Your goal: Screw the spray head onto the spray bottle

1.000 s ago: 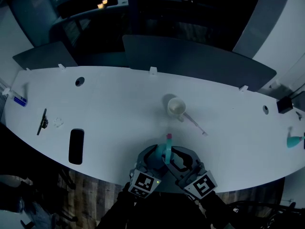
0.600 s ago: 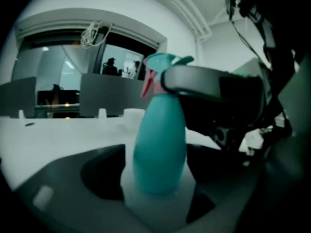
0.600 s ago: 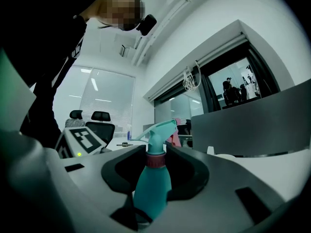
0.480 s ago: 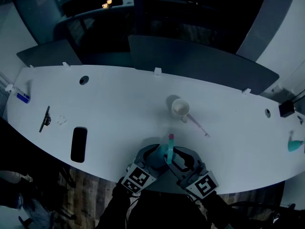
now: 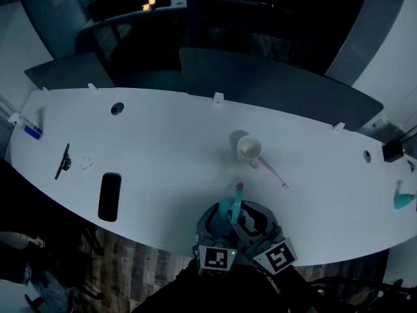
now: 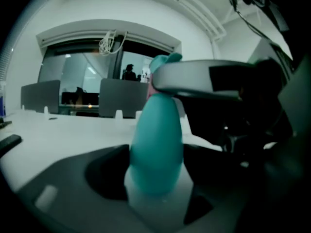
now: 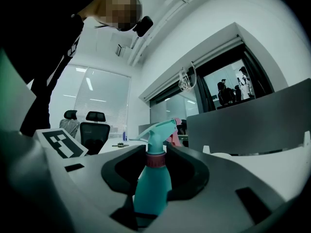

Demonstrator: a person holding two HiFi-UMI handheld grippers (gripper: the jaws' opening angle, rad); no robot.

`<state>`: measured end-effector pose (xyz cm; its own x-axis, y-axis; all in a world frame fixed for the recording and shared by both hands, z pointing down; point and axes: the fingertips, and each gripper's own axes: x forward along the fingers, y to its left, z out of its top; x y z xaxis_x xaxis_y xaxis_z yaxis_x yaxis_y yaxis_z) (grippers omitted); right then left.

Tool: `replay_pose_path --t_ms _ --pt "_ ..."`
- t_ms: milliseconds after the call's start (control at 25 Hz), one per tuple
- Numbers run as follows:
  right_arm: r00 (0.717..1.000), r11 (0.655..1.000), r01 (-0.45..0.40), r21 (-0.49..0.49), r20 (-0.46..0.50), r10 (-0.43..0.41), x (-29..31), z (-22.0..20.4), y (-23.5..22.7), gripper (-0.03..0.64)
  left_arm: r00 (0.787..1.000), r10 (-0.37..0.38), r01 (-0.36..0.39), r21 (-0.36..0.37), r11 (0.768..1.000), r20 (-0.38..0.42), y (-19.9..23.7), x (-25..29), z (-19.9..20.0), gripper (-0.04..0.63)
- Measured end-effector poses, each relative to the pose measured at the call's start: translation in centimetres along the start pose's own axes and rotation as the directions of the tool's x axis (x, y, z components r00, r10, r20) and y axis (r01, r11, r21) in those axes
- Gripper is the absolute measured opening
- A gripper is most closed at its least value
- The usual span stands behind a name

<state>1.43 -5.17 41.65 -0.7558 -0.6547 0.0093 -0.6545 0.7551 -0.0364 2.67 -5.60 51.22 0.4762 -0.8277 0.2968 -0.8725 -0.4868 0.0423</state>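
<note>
NEAR EDGE OF TABLE: Both hand-held grippers met on one teal plastic spray bottle (image 5: pixel 229 211), which stood upright betw. them over the near rim of the white curved table (image 5: pixel 163 135), right in front of the person.

The L gripper (image 6: pixel 155 178) was clenched on the spray bottle (image 6: pixel 156 144) low down, its jaws pressed to either side of the fat teal body. The R gripper (image 7: pixel 154 168) was closed higher up, its curved jaws hugging the neck at the pink screw collar (image 7: pixel 155 160). The teal trigger spray head (image 7: pixel 156 129) sat on top of that collar. In the head view its pink tip (image 5: pixel 240 186) pointed toward the far side of the table. Whether the collar was threaded fully home could not be told.

The relation that counted was that the bottle's long axis ran straight up. The two tools were stacked along it, L gripper (image 5: pixel 215 219) below on the body and R gripper (image 5: pixel 253 220) above at the collar. On that showing the R gripper was nearer the spray head and prob. the one to twist. The L gripper looked set to act as anchor, w/ the turn going round the upright axis.

A white paper cup (image 5: pixel 248 147) stood well apart on the far side, and a black flat phone-like slab (image 5: pixel 109 196) lay well off to the left.
</note>
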Motion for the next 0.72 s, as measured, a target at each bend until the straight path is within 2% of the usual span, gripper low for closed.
replay_pose_path --t_ms 240,280,400,720 --pt "0.999 0.998 -0.040 0.041 -0.025 0.041 0.2 -0.4 0.4 0.145 0.996 -0.094 0.094 0.011 0.996 -0.006 -0.1 -0.2 0.1 0.351" --pt "0.999 0.998 -0.042 0.041 -0.027 0.043 0.1 -0.4 0.5 0.194 0.995 -0.104 0.104 0.013 0.994 -0.002 -0.1 -0.3 0.1 0.351" --pt "0.999 0.998 -0.036 0.044 -0.034 0.037 -0.1 -0.4 0.4 0.230 0.993 -0.119 0.118 0.023 0.993 0.016 0.4 -0.9 0.4 0.388" --pt "0.999 1.000 0.013 0.022 -0.044 -0.012 -1.7 0.1 0.2 0.230 0.988 -0.155 0.152 0.114 0.982 0.015 1.7 -3.2 0.7 0.394"
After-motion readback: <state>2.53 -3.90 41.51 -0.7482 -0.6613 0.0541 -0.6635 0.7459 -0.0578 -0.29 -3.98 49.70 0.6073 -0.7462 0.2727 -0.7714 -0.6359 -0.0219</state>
